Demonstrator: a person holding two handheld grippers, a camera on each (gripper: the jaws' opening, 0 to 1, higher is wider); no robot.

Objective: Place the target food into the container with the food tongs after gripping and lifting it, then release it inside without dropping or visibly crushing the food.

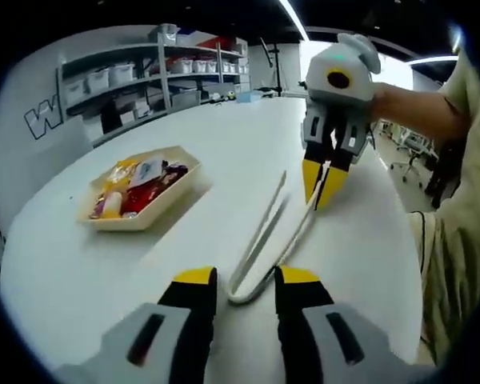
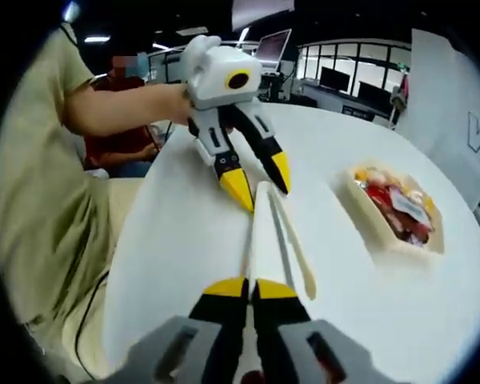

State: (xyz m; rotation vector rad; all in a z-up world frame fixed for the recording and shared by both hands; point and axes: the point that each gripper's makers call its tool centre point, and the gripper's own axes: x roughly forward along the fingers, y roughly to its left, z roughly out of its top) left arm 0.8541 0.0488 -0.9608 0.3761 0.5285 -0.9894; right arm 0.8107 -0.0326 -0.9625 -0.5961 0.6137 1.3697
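The left gripper [image 1: 245,284], jaws apart, straddled the food tongs' [image 1: 260,248] hinged end mid-table while the right gripper [image 1: 323,182] pinched one arm tip; packaged food sat in the tray [image 1: 188,186] toward the table's far edge, so securing the tongs seemed underway.

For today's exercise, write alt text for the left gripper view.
White food tongs lie on a white table, their bend between the left gripper's open jaws. The right gripper holds an arm's tip; a tray of packaged food sits left.

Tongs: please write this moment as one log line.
tongs flat on table | left gripper open at bend | right gripper shut | tray apart
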